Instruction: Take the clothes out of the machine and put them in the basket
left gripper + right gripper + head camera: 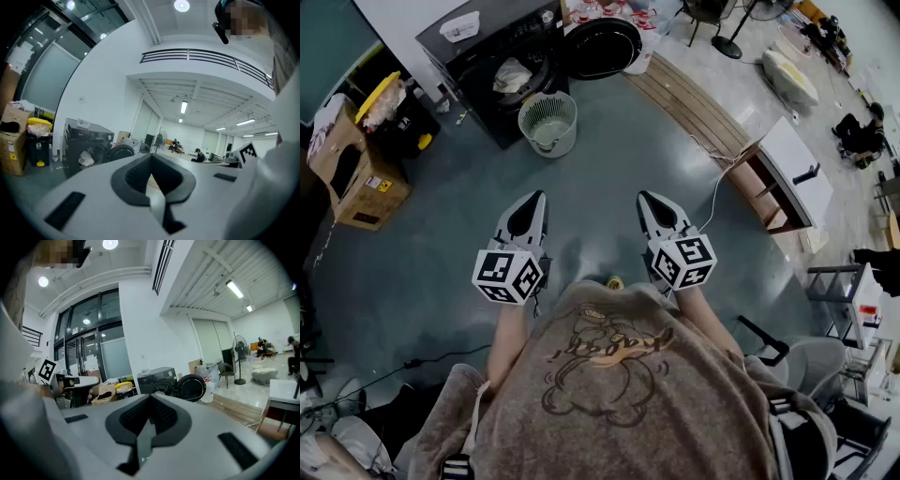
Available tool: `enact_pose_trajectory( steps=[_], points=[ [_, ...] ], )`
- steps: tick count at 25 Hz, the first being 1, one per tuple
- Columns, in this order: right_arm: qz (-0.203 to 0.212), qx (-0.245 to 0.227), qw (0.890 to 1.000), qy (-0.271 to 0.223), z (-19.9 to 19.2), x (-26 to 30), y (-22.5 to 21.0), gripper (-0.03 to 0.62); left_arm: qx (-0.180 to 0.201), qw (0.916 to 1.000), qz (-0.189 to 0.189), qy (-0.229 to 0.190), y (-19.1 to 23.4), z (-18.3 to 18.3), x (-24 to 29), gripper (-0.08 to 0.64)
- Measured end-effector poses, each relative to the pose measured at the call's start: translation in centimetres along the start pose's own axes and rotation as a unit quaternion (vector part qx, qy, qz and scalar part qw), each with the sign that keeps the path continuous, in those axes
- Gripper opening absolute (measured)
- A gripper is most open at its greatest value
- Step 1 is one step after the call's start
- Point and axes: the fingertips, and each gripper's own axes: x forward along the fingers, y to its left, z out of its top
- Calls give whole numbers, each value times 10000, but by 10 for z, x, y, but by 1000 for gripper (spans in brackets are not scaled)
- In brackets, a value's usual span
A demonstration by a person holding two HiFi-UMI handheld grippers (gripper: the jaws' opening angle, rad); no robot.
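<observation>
Pale clothes [514, 74] sit bunched in the open mouth of the black washing machine [478, 52], well apart from both grippers. The round basket [548, 123] stands on the floor just in front of it. From the left gripper [535, 200] the clothes lie at about twelve o'clock, and from the right gripper [648, 200] nearer eleven, so the left is closer. Both sets of fingers are clenched on nothing.
</observation>
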Motion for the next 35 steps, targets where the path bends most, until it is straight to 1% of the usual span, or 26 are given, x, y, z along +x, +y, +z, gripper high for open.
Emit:
enact_pose_trajectory(
  steps=[4, 7, 14, 20, 25, 29, 32, 35],
  points=[
    [-51, 23, 10000, 25, -1, 3, 4, -6, -24, 10000, -13, 37, 5, -1, -1, 5],
    [-169, 90, 9998, -74, -1, 4, 6, -6, 6, 9999, -59, 88, 8, -3, -2, 5],
    [-365, 215, 9991, -84, -11, 7, 16, -5, 59, 9989, -355, 290, 17, -16, -4, 5],
    [-525, 350, 9979, -159, -9, 22, 8, -5, 0, 9981, -518, 347, 30, -19, 19, 5],
    [-557, 375, 9977, -135, -8, 49, -19, -5, 52, 9973, -590, 434, 41, -21, 58, 5],
    [-477, 440, 9978, -148, 1, 85, -50, -5, 81, 9973, -557, 473, 59, -15, 102, 5],
    [-299, 506, 9982, -144, 13, 116, -76, -5, 128, 9974, -506, 489, 72, -5, 143, 5],
    [69, 483, 9988, -103, 32, 150, -99, -5, 130, 9980, -372, 486, 85, 8, 186, 5]
  ],
)
